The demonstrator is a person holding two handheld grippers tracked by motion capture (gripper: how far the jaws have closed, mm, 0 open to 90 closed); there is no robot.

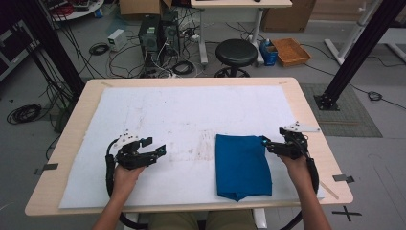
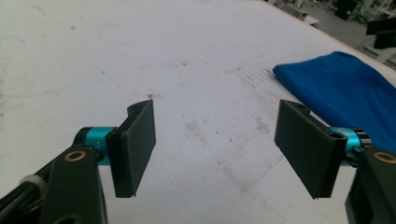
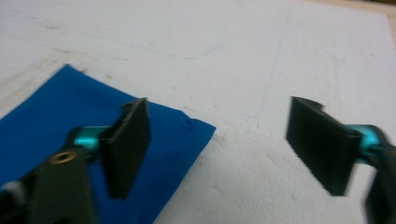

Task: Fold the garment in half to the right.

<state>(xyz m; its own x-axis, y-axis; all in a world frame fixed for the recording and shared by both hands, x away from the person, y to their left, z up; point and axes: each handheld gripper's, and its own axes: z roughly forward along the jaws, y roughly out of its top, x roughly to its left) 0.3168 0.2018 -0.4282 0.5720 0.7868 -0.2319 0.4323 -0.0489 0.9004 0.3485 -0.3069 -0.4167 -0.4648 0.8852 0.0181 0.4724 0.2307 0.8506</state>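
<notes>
A folded blue cloth (image 1: 242,165) lies flat on the white sheet (image 1: 182,120), right of the middle and near the front edge. My right gripper (image 1: 266,143) hovers at the cloth's far right corner, open, with nothing between its jaws; in the right gripper view the cloth's corner (image 3: 187,135) sits under the left jaw while the gripper (image 3: 217,147) spans bare sheet. My left gripper (image 1: 155,146) rests at the left of the sheet, open and empty. In the left gripper view the gripper (image 2: 215,149) points toward the cloth (image 2: 345,93), well short of it.
The sheet covers a wooden table (image 1: 76,124). Beyond its far edge stand a black stool (image 1: 236,52), computer towers (image 1: 158,33) with tangled cables and an orange tray (image 1: 290,51). Black frame posts (image 1: 354,52) rise at both sides.
</notes>
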